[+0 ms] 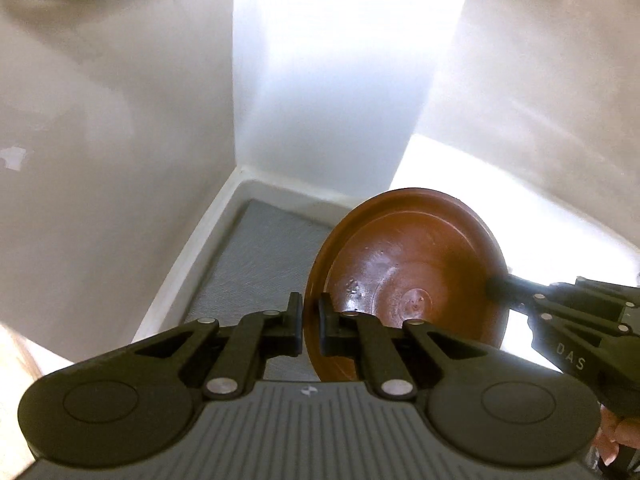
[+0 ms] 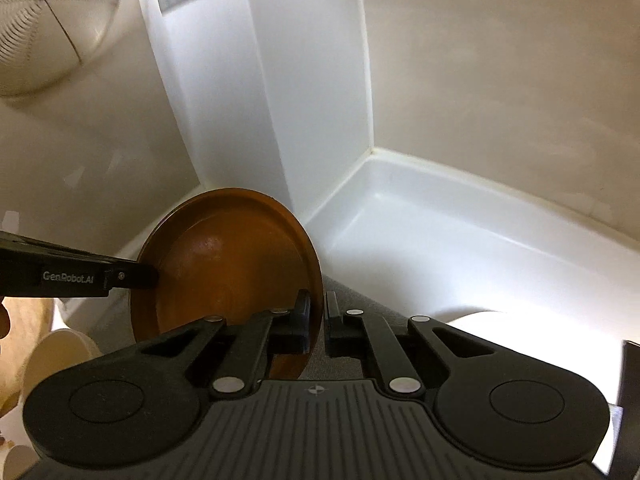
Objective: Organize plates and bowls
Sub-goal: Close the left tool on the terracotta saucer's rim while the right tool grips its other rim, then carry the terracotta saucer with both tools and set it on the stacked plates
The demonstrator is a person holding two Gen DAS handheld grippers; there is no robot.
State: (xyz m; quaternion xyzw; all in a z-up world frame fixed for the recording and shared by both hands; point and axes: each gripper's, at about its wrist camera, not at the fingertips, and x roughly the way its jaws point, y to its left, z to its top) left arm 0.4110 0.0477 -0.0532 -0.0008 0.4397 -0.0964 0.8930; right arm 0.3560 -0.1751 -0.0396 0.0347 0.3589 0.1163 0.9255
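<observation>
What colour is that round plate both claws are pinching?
The round glossy plate is reddish brown, clearest in the left wrist view.

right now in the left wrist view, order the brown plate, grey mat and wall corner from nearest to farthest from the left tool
1. Brown plate: its rim sits between the left tool fingers, extending right.
2. Grey mat: on the white tray floor, just ahead and left, under the plate.
3. Wall corner: at the back, beyond the mat's far edge.
</observation>
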